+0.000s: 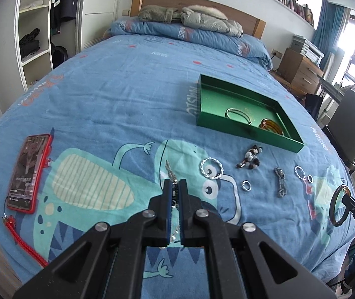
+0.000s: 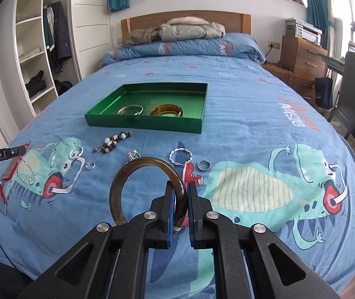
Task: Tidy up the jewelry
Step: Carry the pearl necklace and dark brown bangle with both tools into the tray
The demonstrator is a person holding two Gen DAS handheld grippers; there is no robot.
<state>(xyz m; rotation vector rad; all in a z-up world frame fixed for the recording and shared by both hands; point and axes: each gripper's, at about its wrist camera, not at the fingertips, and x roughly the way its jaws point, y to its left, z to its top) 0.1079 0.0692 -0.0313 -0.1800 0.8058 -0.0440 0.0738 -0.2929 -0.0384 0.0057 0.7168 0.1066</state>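
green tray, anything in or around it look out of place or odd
Nothing looks damaged or spilled. The green tray holds only silver bangles and amber bangles; rings, a beaded bracelet and chains lie loose on the bedspread, unsorted. A red-cased phone also lies there.

Both fisheyes ride the hand-held grippers, looking forward and down over the bed (image 1: 102, 94) toward the headboard (image 2: 185, 18). Left view sits at the left, tray (image 1: 237, 129) off to its right; right view has it left of center. Both share tray, loose jewelry, and catch the other gripper at frame edge.
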